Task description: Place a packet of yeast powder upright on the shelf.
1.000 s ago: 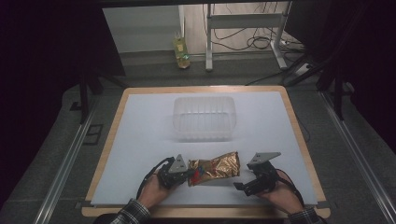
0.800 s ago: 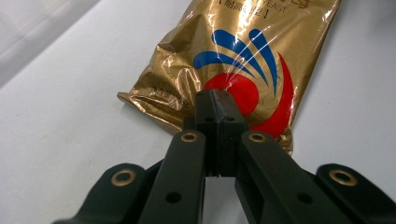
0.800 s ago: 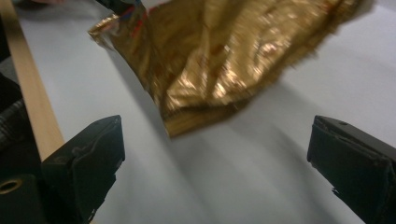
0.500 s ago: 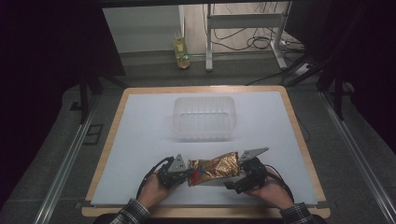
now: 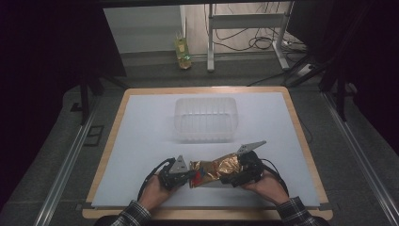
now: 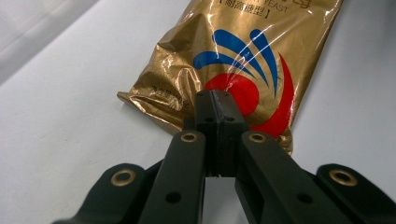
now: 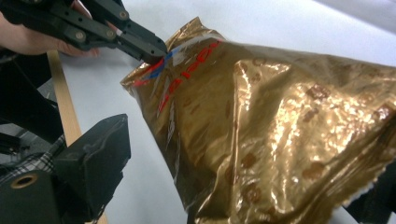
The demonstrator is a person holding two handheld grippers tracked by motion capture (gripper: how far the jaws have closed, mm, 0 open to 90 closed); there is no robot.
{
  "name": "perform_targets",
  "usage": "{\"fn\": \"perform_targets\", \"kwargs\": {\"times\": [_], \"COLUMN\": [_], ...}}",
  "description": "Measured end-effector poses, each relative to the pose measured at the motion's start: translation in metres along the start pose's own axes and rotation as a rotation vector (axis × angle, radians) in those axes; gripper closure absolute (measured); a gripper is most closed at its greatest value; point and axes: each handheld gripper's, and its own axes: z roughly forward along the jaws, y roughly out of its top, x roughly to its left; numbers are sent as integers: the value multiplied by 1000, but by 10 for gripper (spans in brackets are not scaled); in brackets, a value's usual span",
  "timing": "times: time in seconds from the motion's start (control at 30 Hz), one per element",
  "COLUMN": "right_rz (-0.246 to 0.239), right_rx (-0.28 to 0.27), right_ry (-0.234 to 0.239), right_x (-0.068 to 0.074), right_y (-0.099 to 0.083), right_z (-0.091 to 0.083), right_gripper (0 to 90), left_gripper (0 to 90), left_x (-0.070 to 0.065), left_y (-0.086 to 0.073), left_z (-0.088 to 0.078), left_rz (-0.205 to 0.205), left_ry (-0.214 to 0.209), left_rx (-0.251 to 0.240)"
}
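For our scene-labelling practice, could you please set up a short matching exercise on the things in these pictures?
Things:
1. gold foil bag
2. clear plastic tub
3. left gripper
4. yellow bottle

States or places:
A. on the floor beyond the table
B. lying between the two grippers
C. shut on the bag's end
D. standing empty mid-table

Pairs: 1-B, 2-D, 3-C, 4-A

Gold foil bag (image 5: 216,167), crinkled, red/blue logo at one end, lies lengthwise near front edge of white table (image 5: 141,141).
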Motion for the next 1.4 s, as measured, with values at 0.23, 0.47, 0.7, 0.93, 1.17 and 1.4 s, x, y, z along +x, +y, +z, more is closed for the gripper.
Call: {"fn": "perform_targets", "kwargs": {"times": [0.23,0.47,0.7,0.93,1.17,1.4], "right_rz": [18,43,76,139,146,137], "right_rx": [-8,-14,-20,-22,-27,-42], "right_ry": [19,31,39,51,37,2], "right_x": [1,3,2,1,2,1], "right_y": [10,21,27,30,33,38], "right_z": [-1,-4,-8,-16,-23,-34], "right_gripper": [135,262,463,655,687,692], "left_gripper": [896,895,891,800,744,608], "left_x": [1,-1,-1,0,0,-1], "left_y": [0,1,1,3,4,5], "left_z": [0,0,0,-7,-12,-14], "left_rz": [-12,-21,1,8,14,14], "left_ry": [-2,2,13,39,66,90], "left_rx": [1,-5,4,-15,-48,-79]}}
